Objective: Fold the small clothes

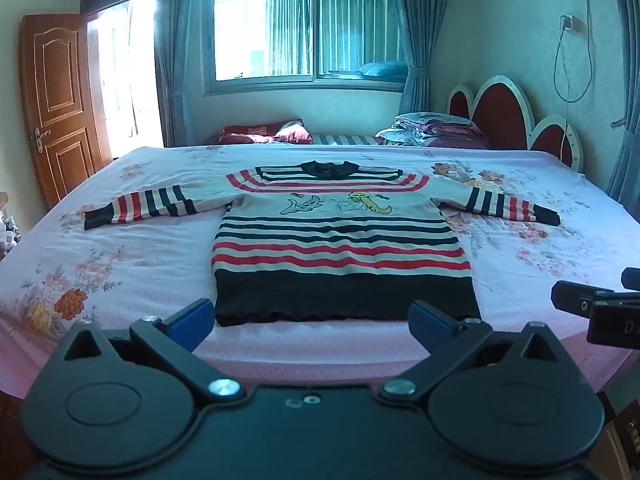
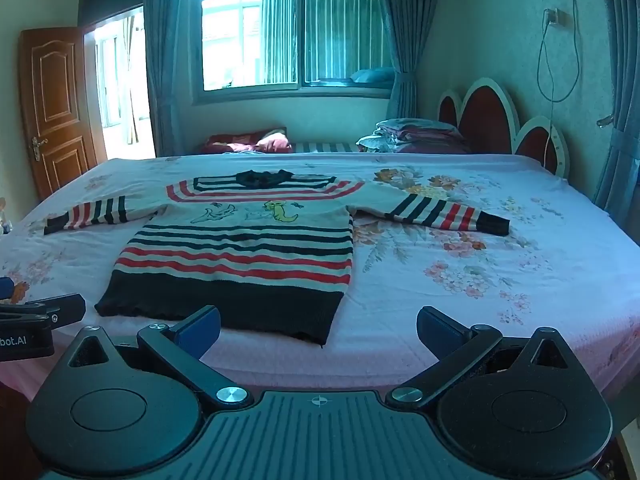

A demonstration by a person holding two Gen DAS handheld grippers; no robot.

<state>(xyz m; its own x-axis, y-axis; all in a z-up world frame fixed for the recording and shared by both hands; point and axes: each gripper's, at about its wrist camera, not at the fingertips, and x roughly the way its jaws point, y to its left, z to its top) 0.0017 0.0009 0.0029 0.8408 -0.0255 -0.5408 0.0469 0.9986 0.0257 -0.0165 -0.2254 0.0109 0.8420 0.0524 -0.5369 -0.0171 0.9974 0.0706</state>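
A small striped sweater lies flat on the bed, face up, with both sleeves spread sideways, its dark hem nearest me and its dark collar at the far end. Red, navy and white bands and two cartoon figures cover its chest. In the right wrist view the same sweater sits left of centre. My left gripper hovers open just short of the hem, nothing between its blue pads. My right gripper is open too, near the hem's right corner and over bare sheet. Each gripper shows at the edge of the other's view.
The bed has a pale floral sheet with room on both sides of the sweater. Folded bedding and a red pillow lie at the far side, by a scalloped headboard. A wooden door stands open at left.
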